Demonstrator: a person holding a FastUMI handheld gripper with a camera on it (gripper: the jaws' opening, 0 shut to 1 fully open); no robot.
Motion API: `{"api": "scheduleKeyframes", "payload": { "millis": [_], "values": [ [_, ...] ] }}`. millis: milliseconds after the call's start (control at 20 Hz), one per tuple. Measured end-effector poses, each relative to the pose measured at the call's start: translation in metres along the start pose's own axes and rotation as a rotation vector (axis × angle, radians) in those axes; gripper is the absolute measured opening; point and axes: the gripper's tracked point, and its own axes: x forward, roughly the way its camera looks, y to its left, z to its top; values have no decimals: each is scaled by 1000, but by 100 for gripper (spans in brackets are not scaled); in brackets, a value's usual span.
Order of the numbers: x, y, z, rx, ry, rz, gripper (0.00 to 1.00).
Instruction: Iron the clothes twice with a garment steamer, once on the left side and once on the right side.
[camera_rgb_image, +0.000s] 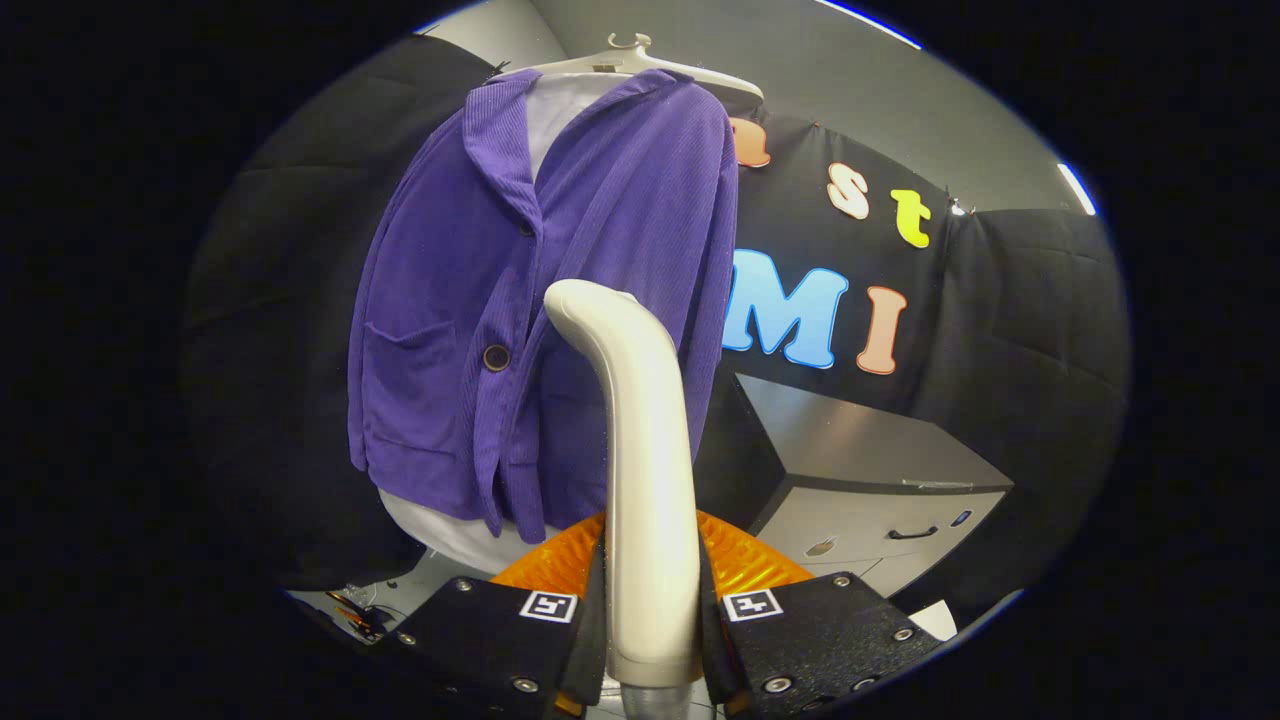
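The gripper (652, 640) is clamped on the handle of a cream garment steamer (640, 450), both fingers pressing its sides — the handle rises upright between them and its head curves left at the top. Just beyond hangs a purple corduroy jacket (500, 300) on a white hanger (640, 58). To the far right stands a grey cabinet (860, 480).

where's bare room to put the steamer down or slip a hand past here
The grey cabinet top, right of the purple jacket, is bare. Open air lies between jacket and cabinet. It is crowded near the hand-held gripper, shut on the steamer, with an orange thing just behind.
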Motion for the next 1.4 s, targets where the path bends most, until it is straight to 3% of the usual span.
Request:
{"api": "scheduleKeyframes", "payload": {
  "millis": [750,1150,1400],
  "values": [
    [13,14,-97,-62,183,46,39],
    [24,7,-120,-97,268,86,39],
    [24,2,-131,-87,311,155,39]
  ]
}}
